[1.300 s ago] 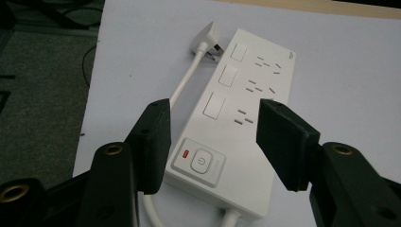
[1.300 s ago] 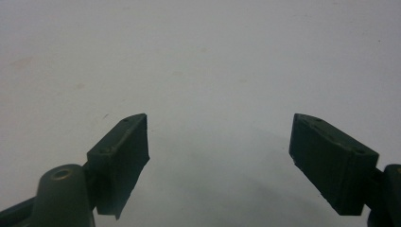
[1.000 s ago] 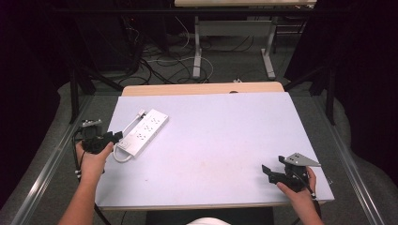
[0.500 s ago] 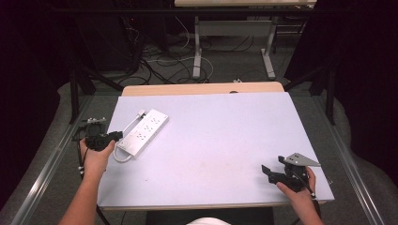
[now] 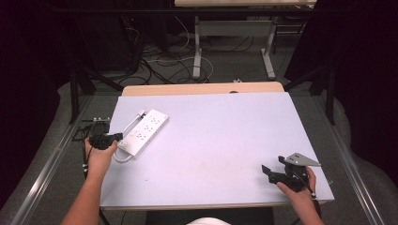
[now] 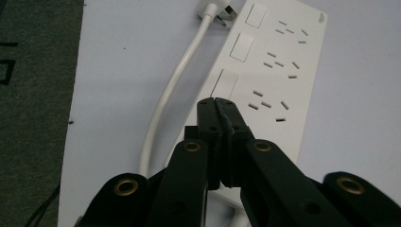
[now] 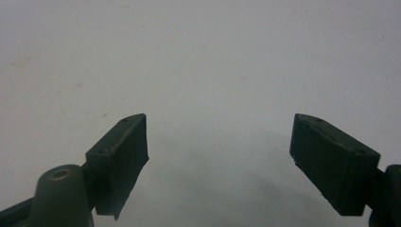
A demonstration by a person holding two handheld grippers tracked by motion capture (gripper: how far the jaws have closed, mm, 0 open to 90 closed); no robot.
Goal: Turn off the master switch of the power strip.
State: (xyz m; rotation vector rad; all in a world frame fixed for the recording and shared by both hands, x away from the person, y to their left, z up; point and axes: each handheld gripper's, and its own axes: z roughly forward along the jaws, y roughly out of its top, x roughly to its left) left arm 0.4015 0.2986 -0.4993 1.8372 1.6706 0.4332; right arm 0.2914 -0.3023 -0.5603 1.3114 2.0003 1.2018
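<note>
Likely light, rigid, slippery: white plastic power strip [image 6: 265, 80] at twelve o'clock of just-closed, empty left gripper [image 6: 216, 100]; best pinched across narrow sides.

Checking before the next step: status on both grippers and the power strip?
Left gripper jaws just closed, shut, nothing between them, tips over near end of power strip. Right gripper open over bare table. White cord loops beside the strip; path clear.

The power strip [image 5: 143, 131] lies on the table [image 5: 220, 140] at its left edge (cord [image 5: 127, 126] alongside), well apart from the right gripper [image 5: 268, 172].
</note>
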